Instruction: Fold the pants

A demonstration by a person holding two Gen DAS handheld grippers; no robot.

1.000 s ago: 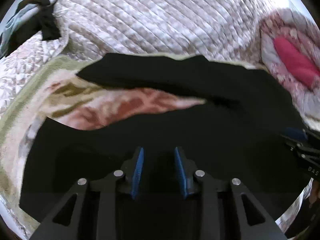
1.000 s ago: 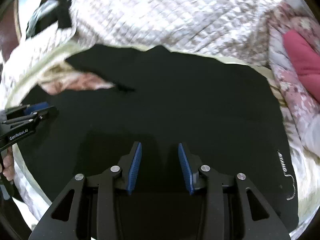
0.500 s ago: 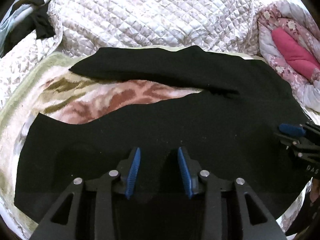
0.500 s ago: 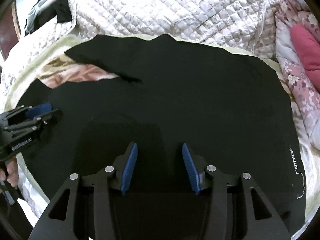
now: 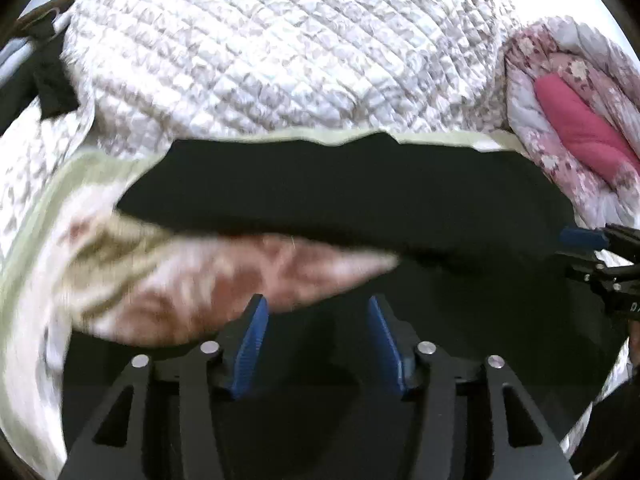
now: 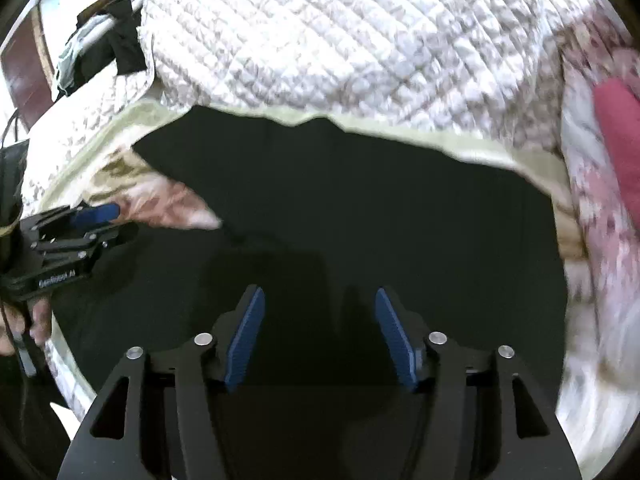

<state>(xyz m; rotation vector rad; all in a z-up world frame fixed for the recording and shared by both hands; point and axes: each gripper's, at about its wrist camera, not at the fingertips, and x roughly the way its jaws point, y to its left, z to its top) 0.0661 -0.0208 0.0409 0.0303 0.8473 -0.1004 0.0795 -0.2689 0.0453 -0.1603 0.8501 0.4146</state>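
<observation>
flat black fabric pants (image 6: 360,208) leave open room ahead; a heaped white quilted bedspread (image 5: 280,52) and pink floral rolled comforter (image 5: 576,128) wall the far and right sides.

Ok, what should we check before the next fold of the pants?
1. Left gripper free of cloth: ok, jaws opening, nothing between them.
2. Right gripper free of cloth: ok, jaws opening, nothing between them.
3. Pants lying flat on the blanket: ok for the wide part; the picture is blurred.
4. Two legs lined up: not ok, a wedge of blanket shows between them.
5. Quilt clear of the pants: ok, it lies behind the far edge.
6. Grippers apart from each other: ok, each shows at the side of the other's view.
</observation>
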